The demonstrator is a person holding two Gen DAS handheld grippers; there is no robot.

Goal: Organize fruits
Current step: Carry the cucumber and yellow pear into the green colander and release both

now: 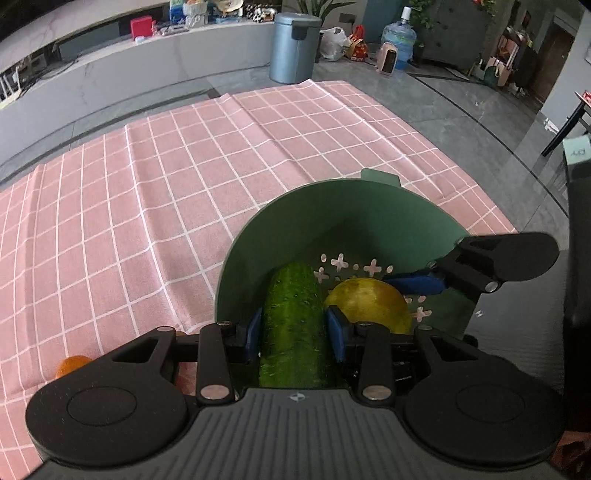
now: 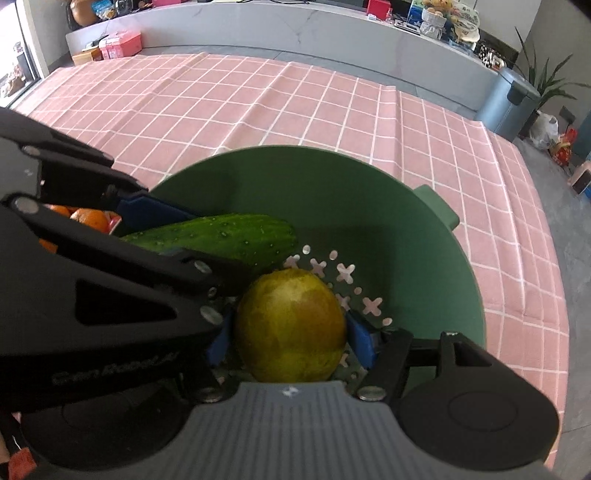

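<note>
Desk (image 1: 147, 184): pink checked cloth all over it.
Green colander (image 1: 332, 221): sits on the cloth.
Left hand-held gripper (image 1: 293, 332): blue pads either side of the cucumber (image 1: 291, 317), over the colander.
Right hand-held gripper (image 2: 290, 332): pads flank a yellow-green fruit (image 2: 291, 325) inside the colander.
Oranges (image 2: 88, 219): just outside the rim.

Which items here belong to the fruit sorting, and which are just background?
Job in hand:
- cucumber, in the left claw
- yellow-green fruit, in the right claw
- green bowl
- oranges

Lying about:
- checked tablecloth
- bin
- water jug
- red box
</note>
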